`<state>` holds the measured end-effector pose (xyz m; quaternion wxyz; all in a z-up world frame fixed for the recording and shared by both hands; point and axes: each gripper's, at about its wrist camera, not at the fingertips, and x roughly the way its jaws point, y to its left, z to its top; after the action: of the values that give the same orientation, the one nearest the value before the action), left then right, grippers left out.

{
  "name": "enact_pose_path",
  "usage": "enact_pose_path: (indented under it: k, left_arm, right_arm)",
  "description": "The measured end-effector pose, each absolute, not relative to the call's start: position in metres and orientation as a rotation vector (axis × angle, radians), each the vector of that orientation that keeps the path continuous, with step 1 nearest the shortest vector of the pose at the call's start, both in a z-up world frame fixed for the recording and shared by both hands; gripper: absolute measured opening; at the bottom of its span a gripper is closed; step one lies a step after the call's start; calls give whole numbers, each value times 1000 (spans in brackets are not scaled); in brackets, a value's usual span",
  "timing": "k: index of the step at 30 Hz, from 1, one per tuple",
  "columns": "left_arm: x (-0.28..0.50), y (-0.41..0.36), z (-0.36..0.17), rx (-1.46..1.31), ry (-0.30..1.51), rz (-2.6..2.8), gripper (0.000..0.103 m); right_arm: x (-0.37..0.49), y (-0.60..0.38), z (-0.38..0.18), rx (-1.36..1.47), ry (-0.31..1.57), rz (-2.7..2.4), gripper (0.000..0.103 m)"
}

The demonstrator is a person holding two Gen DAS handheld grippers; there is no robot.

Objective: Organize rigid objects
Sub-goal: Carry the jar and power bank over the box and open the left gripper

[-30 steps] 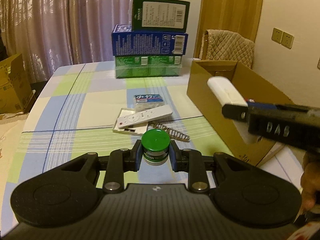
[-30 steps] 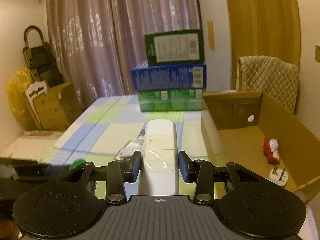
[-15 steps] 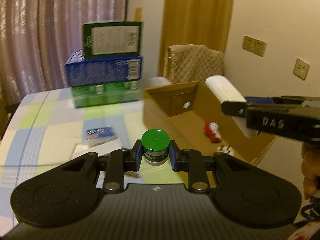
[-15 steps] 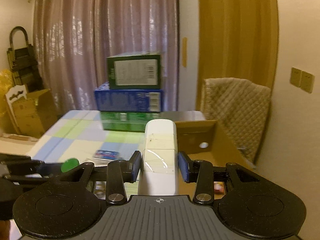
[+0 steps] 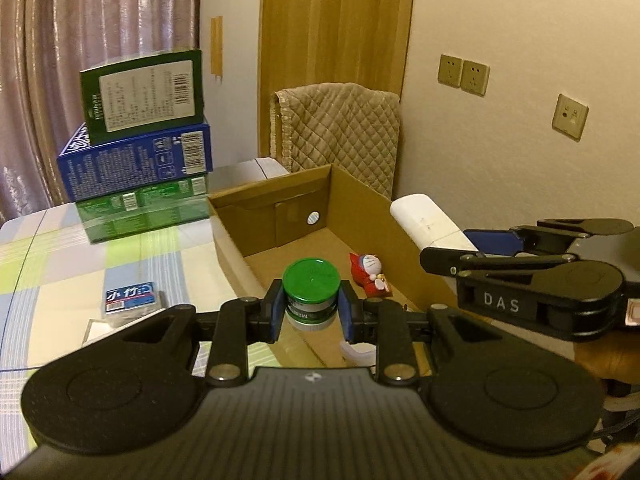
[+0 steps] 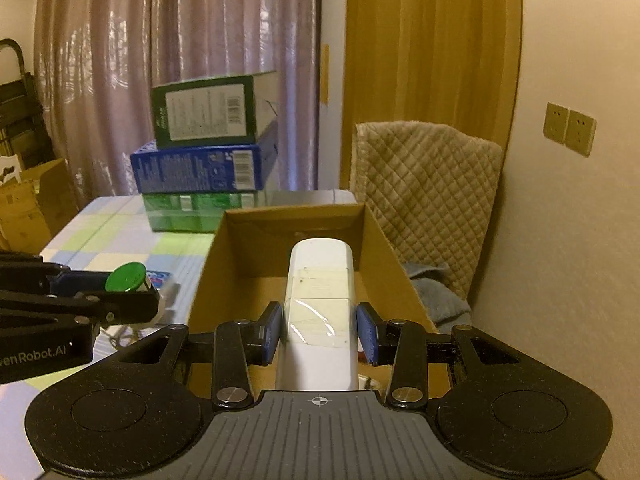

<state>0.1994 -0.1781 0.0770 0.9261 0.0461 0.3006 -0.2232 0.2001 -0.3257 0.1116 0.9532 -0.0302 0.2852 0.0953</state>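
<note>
My left gripper (image 5: 311,312) is shut on a small jar with a green lid (image 5: 311,280), held above the near end of the open cardboard box (image 5: 360,196). My right gripper (image 6: 320,330) is shut on a long white remote-like bar (image 6: 320,280), which points into the same box (image 6: 296,216). In the left wrist view the right gripper (image 5: 472,246) and its white bar (image 5: 424,218) hang over the box's right wall. In the right wrist view the left gripper (image 6: 154,294) with the green-lidded jar (image 6: 126,277) shows at the left.
A red and white toy figure (image 5: 368,272) lies on the box floor. Three stacked cartons (image 5: 136,152) stand at the table's far side. A small blue packet (image 5: 130,297) lies on the checked tablecloth (image 5: 60,264). A quilt-covered chair (image 6: 428,184) stands behind the box.
Both grippers swung right from over the table to over the cardboard box, each still holding its object. The remote and the white box lid on the table have left the left wrist view.
</note>
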Motion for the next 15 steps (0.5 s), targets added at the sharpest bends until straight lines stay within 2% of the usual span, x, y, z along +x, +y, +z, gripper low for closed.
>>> enact_pose_path:
  k: [15]
  left_arm:
    - [229,-204,46,130,677,-486,23]
  right_arm:
    - [225,-346,80,-53,640,186,37]
